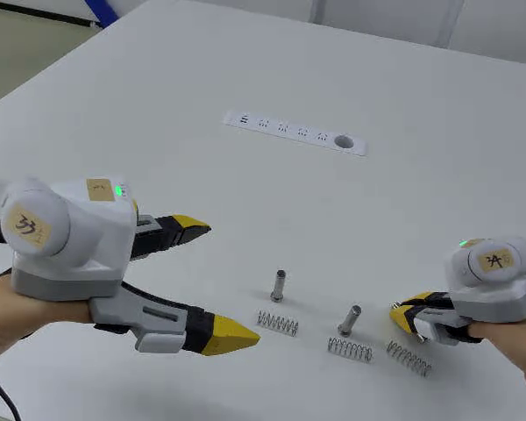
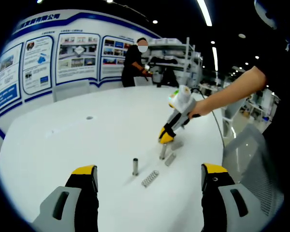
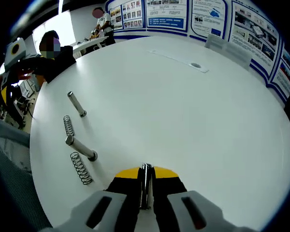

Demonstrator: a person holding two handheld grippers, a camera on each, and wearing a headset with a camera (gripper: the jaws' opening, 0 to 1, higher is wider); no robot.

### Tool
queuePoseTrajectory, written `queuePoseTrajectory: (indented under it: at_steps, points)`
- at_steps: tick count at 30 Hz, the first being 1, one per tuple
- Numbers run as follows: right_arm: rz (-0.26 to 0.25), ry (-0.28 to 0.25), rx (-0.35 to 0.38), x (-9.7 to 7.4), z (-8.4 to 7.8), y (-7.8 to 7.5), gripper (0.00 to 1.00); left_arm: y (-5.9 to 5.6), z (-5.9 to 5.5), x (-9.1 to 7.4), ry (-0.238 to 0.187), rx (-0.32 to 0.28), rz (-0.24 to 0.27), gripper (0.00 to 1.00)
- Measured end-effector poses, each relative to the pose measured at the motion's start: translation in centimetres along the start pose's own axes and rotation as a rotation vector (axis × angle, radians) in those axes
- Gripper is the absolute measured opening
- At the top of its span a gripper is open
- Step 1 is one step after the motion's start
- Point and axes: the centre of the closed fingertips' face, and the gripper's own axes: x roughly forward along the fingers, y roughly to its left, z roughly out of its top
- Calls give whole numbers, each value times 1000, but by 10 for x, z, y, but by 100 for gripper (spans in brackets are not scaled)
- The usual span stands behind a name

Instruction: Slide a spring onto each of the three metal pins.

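Right tool (image 3: 145, 170) is pressed together on a metal pin (image 3: 145, 188), which lies lengthwise betw. the yellow-tipped jaws, its end just past the tips. In head view it hangs low over the worktop (image 1: 158, 105) at the R side, w/ the person's hand (image 1: 513, 346) behind it. Left tool (image 1: 212, 281) is spread wide w/ nothing betw. its jaws, held above the worktop at the L side and pointing twd the parts.

Two more pins stand upright on the worktop betw. the tools: the left-hand pin (image 1: 279, 285) and the right-hand pin (image 1: 350, 320), near each other but apart.

Three springs lie flat on the worktop in a rough row, each loose and off the pins. The first spring (image 1: 277, 323) is just in front of the left-hand pin. The second spring (image 1: 349, 350) is just in front of the right-hand pin. The third spring (image 1: 409, 358) is just below the right tool's tips.

Further back a white socket strip (image 1: 294, 132) sits flush in the worktop.
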Motion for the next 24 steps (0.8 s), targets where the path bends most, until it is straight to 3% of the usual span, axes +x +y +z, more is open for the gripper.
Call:
queuePoseTrajectory:
  at_steps: [2, 7, 13, 24]
  points:
    - [-13, 14, 57, 2, 0, -2, 9, 1, 0, 0, -5, -5, 6, 90]
    - [-26, 44, 54, 5, 0, 0, 9, -3, 2, 3, -18, -15, 3, 89]
    - [-52, 34, 41, 4, 1, -1, 8, -5, 2, 2, -21, -12, -1, 89]
    - [-51, -13, 44, -3, 4, 1, 8, 2, 2, -7, -27, -24, 20, 88]
